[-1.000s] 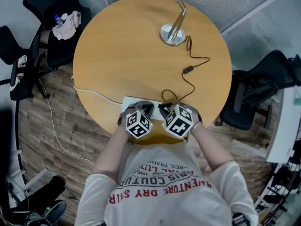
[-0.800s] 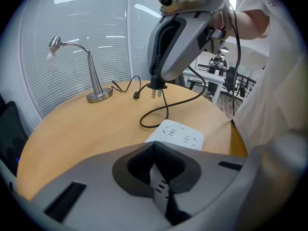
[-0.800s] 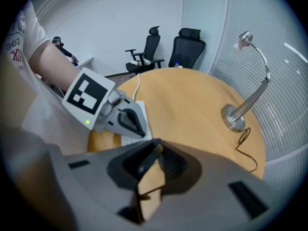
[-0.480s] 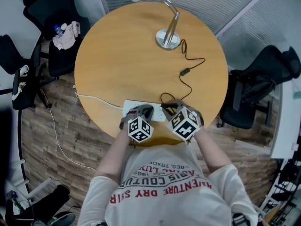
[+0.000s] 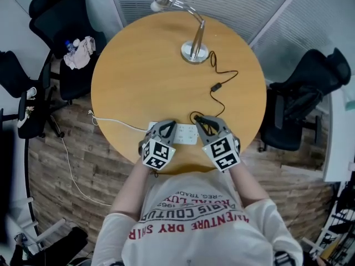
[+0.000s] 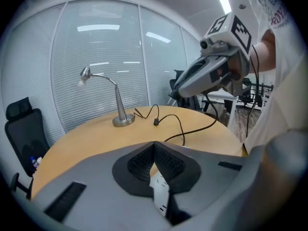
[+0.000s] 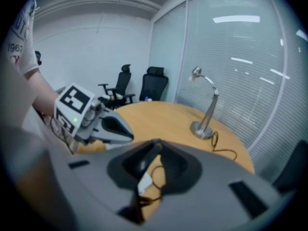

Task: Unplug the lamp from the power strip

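Note:
A silver desk lamp (image 5: 194, 49) stands at the far side of the round wooden table (image 5: 138, 76). Its black cord (image 5: 222, 73) runs past an inline switch (image 5: 213, 86) toward me. My right gripper (image 5: 201, 119) is shut on the cord's black plug (image 7: 144, 160). In the left gripper view the right gripper (image 6: 175, 91) hangs above the tabletop with the cord trailing down from it. The white power strip (image 5: 186, 133) lies near the table's front edge. My left gripper (image 5: 168, 127) is shut and empty, its tips down at the strip (image 6: 160, 189).
The strip's white cable (image 5: 116, 123) runs left off the table edge to the wooden floor. Black office chairs stand at the left (image 5: 61, 15) and the right (image 5: 305, 98). Clothes and a bottle (image 5: 80, 51) lie on one left chair.
The head view has shifted. The two grippers have drawn apart sideways, the right one moving away from the left with the plug. The lamp has not moved.

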The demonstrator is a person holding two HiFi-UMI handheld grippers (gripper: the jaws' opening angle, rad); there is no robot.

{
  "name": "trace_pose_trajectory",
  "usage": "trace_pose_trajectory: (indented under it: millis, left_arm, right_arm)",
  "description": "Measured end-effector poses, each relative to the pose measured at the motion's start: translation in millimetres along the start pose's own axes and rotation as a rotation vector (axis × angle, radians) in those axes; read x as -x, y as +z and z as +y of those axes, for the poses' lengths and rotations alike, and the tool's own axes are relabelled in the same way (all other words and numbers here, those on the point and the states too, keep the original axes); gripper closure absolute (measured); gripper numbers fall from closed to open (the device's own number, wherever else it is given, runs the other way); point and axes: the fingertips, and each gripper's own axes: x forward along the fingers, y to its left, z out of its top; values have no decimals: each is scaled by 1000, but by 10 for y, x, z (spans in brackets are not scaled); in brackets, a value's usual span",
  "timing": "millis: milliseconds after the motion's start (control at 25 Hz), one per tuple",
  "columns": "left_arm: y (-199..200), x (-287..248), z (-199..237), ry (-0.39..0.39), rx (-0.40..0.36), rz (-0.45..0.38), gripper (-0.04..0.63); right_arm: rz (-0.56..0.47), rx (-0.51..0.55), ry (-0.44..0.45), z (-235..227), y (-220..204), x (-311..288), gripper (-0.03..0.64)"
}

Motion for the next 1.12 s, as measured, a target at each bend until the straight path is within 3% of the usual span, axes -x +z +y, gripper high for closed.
trace_pose_trajectory:
  millis: [200,560,800,1120]
  left_arm:
    - [455,319,77,16,0,-118,569]
    - [1152,1036,481,67,201,-388,568]
    - [1281,1306,638,115,218,-426,568]
    - [1360,1287,583,95,254,-434,568]
  right_arm:
    - [-145,-50,-105,-115,330,238,545]
    - [-350,-135,-168,-132,602,542,545]
    - [-357,-208,-197,-126,526,637,545]
    - [-351,-253,-214,-181,436,669,545]
